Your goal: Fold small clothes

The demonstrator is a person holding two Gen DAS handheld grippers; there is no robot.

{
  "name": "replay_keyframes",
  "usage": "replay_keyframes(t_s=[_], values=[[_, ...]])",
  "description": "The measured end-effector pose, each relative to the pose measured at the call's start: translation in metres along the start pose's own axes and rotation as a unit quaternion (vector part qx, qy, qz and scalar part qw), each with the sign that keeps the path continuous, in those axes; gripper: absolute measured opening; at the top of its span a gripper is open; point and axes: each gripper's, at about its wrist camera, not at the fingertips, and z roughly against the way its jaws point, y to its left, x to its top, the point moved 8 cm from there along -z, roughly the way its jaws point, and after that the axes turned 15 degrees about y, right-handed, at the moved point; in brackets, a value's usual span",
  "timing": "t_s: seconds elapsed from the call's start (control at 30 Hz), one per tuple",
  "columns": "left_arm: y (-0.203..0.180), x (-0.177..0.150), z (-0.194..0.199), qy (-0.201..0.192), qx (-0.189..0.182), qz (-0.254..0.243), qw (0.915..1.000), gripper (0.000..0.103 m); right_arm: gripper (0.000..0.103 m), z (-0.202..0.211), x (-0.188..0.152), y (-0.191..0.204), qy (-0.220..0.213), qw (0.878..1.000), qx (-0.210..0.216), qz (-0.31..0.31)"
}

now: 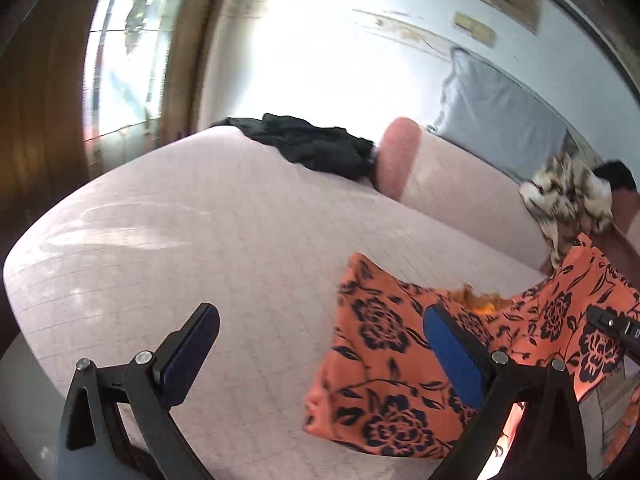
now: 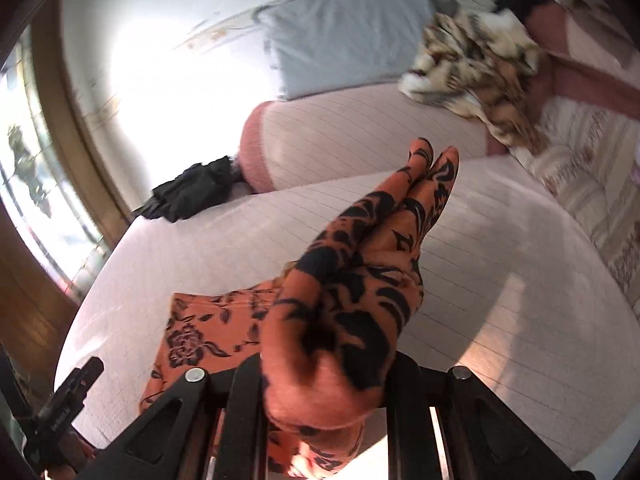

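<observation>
On the pale quilted bed point(image 1: 200, 240) lies the orange floral garment point(image 1: 380, 380), its near portion flat on the cover and its far edge lifted toward the right. The left claw point(image 1: 320, 332) hangs released above the bed, fingers spread wide with nothing between them; one blue pad point(image 1: 456, 356) sits over the cloth but does not pinch it. The right claw point(image 2: 320, 380) is clenched on a bunched handful of the garment point(image 2: 360, 280), which rises in a thick wad straight up in front of its lens.

Risks, as I judge them: the grip takes several layers at once, so the fold may come out lumpy or crooked — a corner could slip out of the wad as it is carried across. With only one side held, the flat half may drag along the cover instead of staying put, and the left claw (spread and idle) is not pinning it. A hasty swing might also sweep the cloth off the bed's near edge.

Much is hard to read. The wad hides the right claw's fingertips entirely, so which edge or corner it holds cannot be told. Both views are motion-blurred, and glare from the window point(image 1: 120, 60) washes out the wall. What kind of garment this is stays unclear; a black garment point(image 1: 312, 148) and a brown patterned heap point(image 2: 472, 60) farther off are equally shapeless.
</observation>
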Motion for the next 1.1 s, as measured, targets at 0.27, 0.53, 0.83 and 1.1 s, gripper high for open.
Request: replay_keyframes(t_s=[0.27,0.53,0.83,1.1], values=[[0.09,-0.023,-0.027,0.03,0.008,0.102,0.9943,0.102,0.018,-0.162,-0.105,0.168,0.198,0.968,0.008,0.154],[0.093,-0.021,-0.02,0.007,-0.021,0.106,0.9941,0.102,0.027,-0.134,-0.077,0.183,0.175,0.975,0.044,0.13],[0.071,-0.023,-0.007,-0.007,-0.012,0.055,0.9984,0.102,0.078,-0.09,-0.124,0.172,0.128,0.97,0.17,0.114],[-0.042,-0.034,0.002,0.023,-0.071,-0.086,0.9935,0.102,0.079,-0.037,-0.128,0.07,0.074,0.982,0.172,0.002]])
